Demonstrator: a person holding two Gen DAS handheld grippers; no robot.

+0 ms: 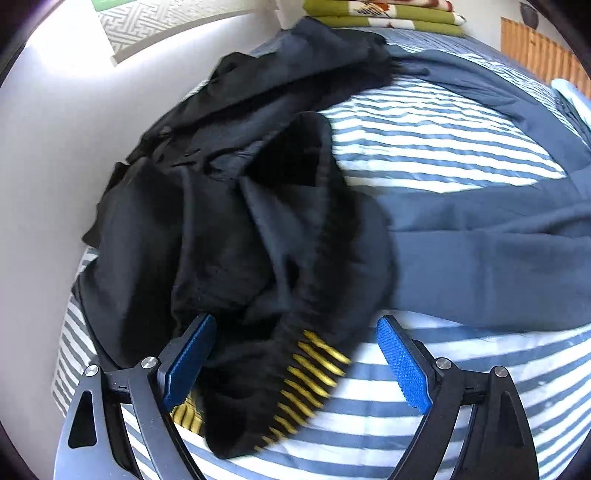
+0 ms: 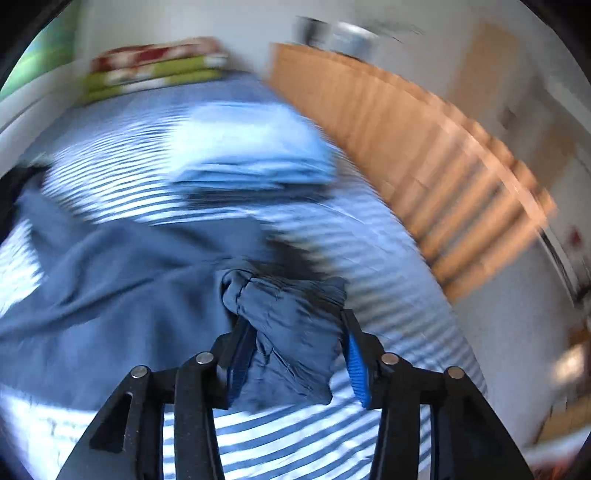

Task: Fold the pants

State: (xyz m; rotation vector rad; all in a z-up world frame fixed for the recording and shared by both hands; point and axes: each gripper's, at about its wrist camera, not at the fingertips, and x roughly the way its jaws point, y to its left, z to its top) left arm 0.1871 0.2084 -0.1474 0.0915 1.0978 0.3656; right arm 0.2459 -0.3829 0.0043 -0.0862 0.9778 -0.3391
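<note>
A pair of blue pants (image 1: 480, 266) lies spread over the striped bed cover (image 1: 424, 147), reaching off to the right. In the right wrist view, which is motion-blurred, a bunched end of the blue pants (image 2: 291, 332) sits squeezed between the fingers of my right gripper (image 2: 293, 315), which is shut on it. My left gripper (image 1: 295, 321) stands wide open low over a heap of black clothes (image 1: 221, 221). A black piece with a yellow-ribbed band (image 1: 314, 369) lies between its blue pads, and neither pad presses on it.
A folded light-blue stack (image 2: 251, 147) rests on the bed beyond the pants. Green and red folded blankets (image 1: 384, 14) lie at the head end. A wooden slatted rail (image 2: 406, 155) runs along the bed's right side, and a white wall (image 1: 37, 184) borders the left.
</note>
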